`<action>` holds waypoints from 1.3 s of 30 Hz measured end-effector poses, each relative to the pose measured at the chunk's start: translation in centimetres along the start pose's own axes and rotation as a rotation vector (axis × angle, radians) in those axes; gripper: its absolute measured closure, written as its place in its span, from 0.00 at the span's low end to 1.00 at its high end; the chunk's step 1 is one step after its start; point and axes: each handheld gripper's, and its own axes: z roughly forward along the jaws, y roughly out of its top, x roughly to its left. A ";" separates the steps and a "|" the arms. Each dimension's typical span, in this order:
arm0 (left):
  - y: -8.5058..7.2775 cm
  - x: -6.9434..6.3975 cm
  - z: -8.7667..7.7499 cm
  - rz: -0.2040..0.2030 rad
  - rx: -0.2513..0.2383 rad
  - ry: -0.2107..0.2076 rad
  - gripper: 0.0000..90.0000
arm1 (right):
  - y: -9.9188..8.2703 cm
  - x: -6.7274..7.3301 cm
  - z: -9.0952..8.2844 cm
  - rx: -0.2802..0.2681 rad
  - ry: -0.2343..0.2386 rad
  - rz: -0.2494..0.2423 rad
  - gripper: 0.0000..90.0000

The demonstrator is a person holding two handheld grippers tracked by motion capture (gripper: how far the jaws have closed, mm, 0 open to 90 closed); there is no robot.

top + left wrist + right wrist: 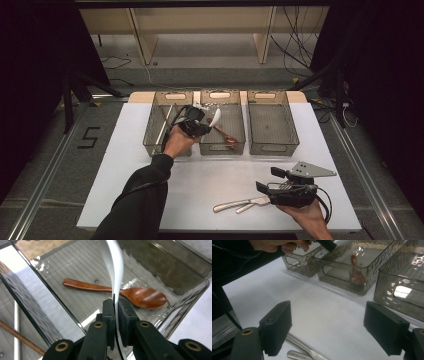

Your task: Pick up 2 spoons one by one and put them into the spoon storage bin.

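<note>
Overhead, we see our left gripper (pixel 206 121) clamped on a white spoon (pixel 115 270), holding it above the middle bin (pixel 240 116) where a wooden spoon (pixel 125 293) lies. Our right gripper (pixel 337 327) rests with jaws wide apart over 2 metal utensils (pixel 240 204) on the table (pixel 200 175).

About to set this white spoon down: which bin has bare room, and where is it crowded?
The right-hand grey mesh bin looks bare. The middle grey bin has free floor beyond the brown wooden spoon. The left grey bin holds chopsticks. The left gripper grips the white plastic spoon.
</note>
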 end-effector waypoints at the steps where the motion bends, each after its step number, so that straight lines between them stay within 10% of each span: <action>1: 0.0 0.0 0.0 -0.004 0.001 -0.004 0.91 | 0.0 0.0 0.0 0.000 0.001 0.000 0.26; 15: 0.0 -0.6 -3.0 -0.052 -0.046 -0.077 0.45 | 0.0 0.1 0.0 0.002 0.001 -0.001 0.26; 39: -6.6 -1.4 -10.7 -0.070 -0.250 -0.132 0.26 | 0.4 0.5 0.3 0.047 0.026 -0.031 0.26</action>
